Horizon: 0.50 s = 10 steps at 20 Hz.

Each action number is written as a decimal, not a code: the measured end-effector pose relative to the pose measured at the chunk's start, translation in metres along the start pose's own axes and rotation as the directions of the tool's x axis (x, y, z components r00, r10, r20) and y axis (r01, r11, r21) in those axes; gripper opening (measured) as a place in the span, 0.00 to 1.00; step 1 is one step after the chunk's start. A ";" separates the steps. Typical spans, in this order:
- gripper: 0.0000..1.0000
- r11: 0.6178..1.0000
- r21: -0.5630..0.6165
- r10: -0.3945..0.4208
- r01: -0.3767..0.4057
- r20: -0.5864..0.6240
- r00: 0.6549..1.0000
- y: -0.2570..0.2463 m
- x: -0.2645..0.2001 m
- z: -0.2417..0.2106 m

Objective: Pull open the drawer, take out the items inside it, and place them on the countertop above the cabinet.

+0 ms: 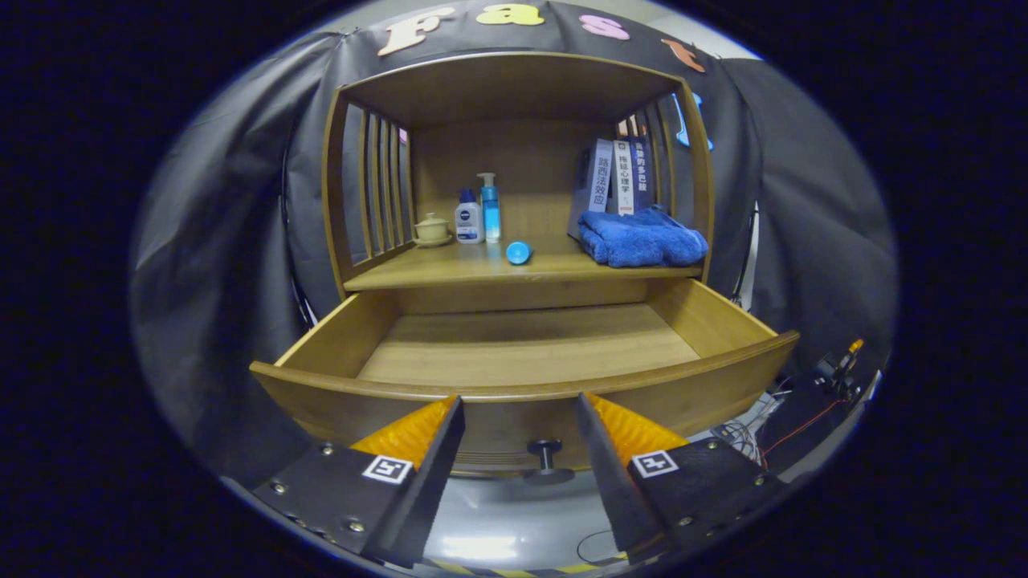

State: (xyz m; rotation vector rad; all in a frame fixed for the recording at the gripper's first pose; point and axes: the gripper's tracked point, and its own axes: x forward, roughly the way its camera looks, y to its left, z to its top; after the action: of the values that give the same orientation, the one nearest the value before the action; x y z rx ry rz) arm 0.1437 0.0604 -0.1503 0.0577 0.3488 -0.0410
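A wooden cabinet (pixel 514 88) stands against black cloth. On its tabletop (pixel 482 271), left to right: lidded cup (pixel 432 229), two bottles (pixel 479 213), blue cap (pixel 518 253), books (pixel 614 177), blue towel (pixel 642 238). Below, the drawer (pixel 522 345) is pulled out, bare inside. The gripper (pixel 520 401) jaws hang open just before its knob (pixel 546 459).

The scene is viewed from the gripper (pixel 520 405), close before the open drawer (pixel 522 385), facing the cabinet straight on and slightly downward; the spread jaws frame its knob (pixel 546 457) at 6 o'clock, the worktop (pixel 482 269) at 12.
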 end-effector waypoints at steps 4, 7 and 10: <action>0.84 1.000 -0.008 0.008 -0.008 0.000 1.000 -0.001 0.013 0.007; 0.84 1.000 -0.021 0.007 -0.008 -0.003 1.000 0.001 0.028 0.014; 0.85 1.000 -0.021 0.013 -0.013 -0.007 1.000 -0.005 0.054 0.022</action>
State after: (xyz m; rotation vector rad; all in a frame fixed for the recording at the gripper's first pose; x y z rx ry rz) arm 0.2019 0.0524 -0.1489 0.0394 0.3553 -0.0244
